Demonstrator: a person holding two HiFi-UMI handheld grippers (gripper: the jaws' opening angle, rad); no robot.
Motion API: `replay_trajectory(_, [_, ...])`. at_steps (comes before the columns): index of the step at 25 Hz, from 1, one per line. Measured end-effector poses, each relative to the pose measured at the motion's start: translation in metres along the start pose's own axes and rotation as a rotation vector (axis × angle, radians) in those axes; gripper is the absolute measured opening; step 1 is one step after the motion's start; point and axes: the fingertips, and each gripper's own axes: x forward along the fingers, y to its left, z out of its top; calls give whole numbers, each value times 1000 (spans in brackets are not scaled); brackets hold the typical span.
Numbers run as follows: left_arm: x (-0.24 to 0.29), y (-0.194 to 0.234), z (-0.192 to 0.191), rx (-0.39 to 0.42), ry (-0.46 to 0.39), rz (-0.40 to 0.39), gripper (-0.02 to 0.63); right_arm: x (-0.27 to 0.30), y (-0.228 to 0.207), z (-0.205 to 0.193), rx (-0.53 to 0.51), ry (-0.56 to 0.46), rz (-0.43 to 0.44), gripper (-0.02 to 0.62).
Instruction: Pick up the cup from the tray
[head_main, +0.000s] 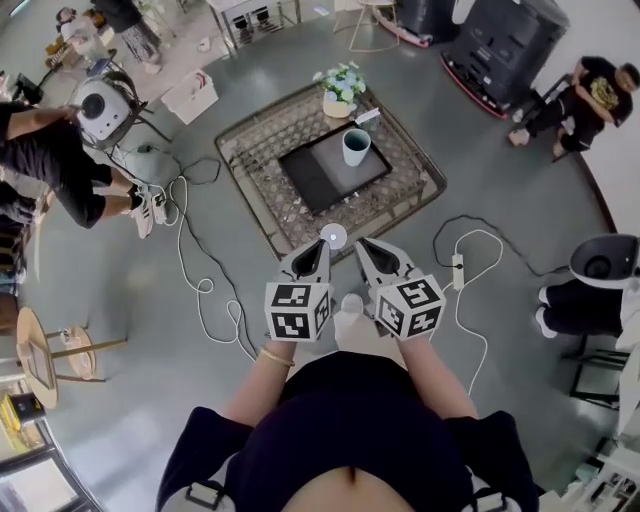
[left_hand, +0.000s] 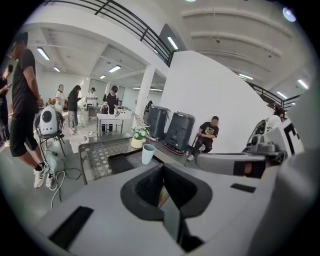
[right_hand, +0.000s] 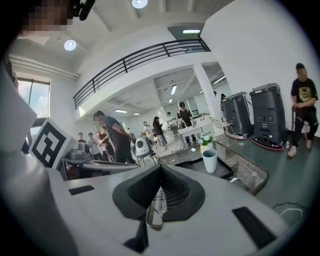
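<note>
A pale blue-green cup (head_main: 356, 146) stands upright at the far right corner of a black tray (head_main: 320, 175) on a low glass-topped table (head_main: 275, 200). Both grippers are held side by side short of the table's near edge, apart from the cup. My left gripper (head_main: 322, 245) is shut with nothing in it, and my right gripper (head_main: 362, 243) is shut and empty too. The left gripper view has the cup (left_hand: 148, 153) and tray (left_hand: 117, 163) ahead, beyond the shut jaws. In the right gripper view the cup (right_hand: 209, 160) stands on the tray (right_hand: 223, 173) ahead to the right.
A potted white flower (head_main: 340, 92) stands behind the tray, and a small white disc (head_main: 333, 236) lies at the table's near edge. Cables (head_main: 190, 270) and a power strip (head_main: 458, 268) lie on the floor. People stand or sit at left and right, and black machines (head_main: 505, 40) stand at the far right.
</note>
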Motion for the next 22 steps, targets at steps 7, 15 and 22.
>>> replay_trajectory(7, [60, 7, 28, -58, -4, 30, 8, 33, -53, 29, -20, 24, 32, 8])
replay_trajectory(15, [107, 17, 50, -61, -1, 57, 8, 66, -89, 46, -19, 50, 61, 8])
replay_trajectory(22, [124, 26, 49, -35, 17, 85, 8, 80, -103, 47, 24, 48, 57, 8])
